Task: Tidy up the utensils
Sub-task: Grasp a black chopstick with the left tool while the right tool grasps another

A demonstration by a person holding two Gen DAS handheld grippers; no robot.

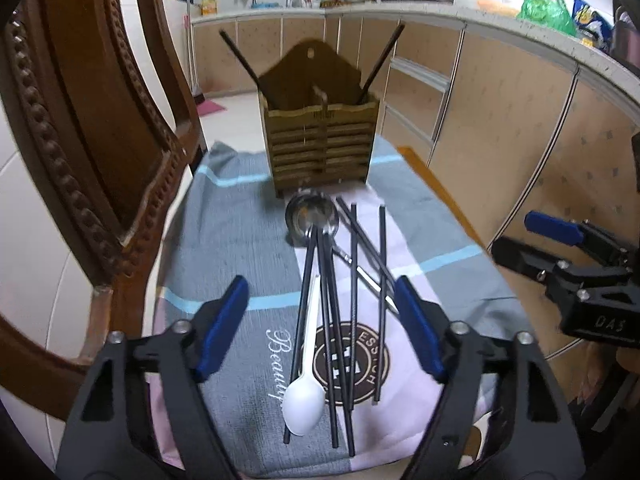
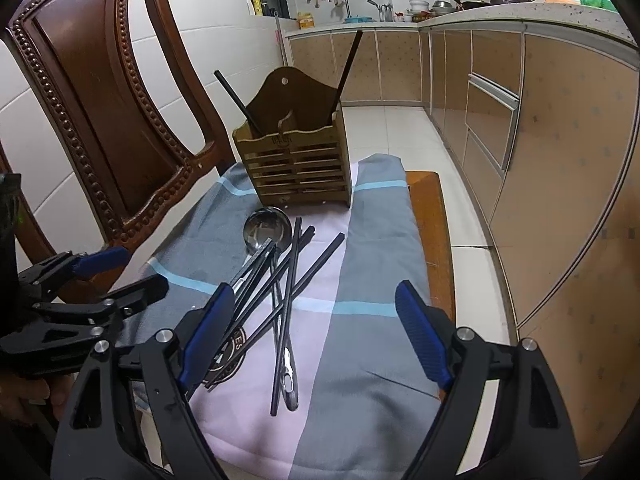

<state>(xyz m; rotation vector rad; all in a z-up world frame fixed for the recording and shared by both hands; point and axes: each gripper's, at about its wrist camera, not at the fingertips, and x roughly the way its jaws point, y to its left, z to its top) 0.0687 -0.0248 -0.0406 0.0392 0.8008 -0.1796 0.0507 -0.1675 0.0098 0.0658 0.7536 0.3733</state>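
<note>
Two black chopsticks (image 2: 347, 67) already stand in the wooden utensil holder (image 2: 294, 164). The ladle (image 1: 312, 216), white plastic spoon (image 1: 305, 396) and loose chopsticks (image 1: 354, 280) wait on the cloth (image 1: 232, 248). Both the left claw (image 1: 320, 328) and right claw (image 2: 316, 332) are wide, holding nothing.

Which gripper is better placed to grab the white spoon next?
Left. The open left gripper frames the white spoon between its fingers. The right gripper, also open, sits off to the side over the ladle handle.
</note>
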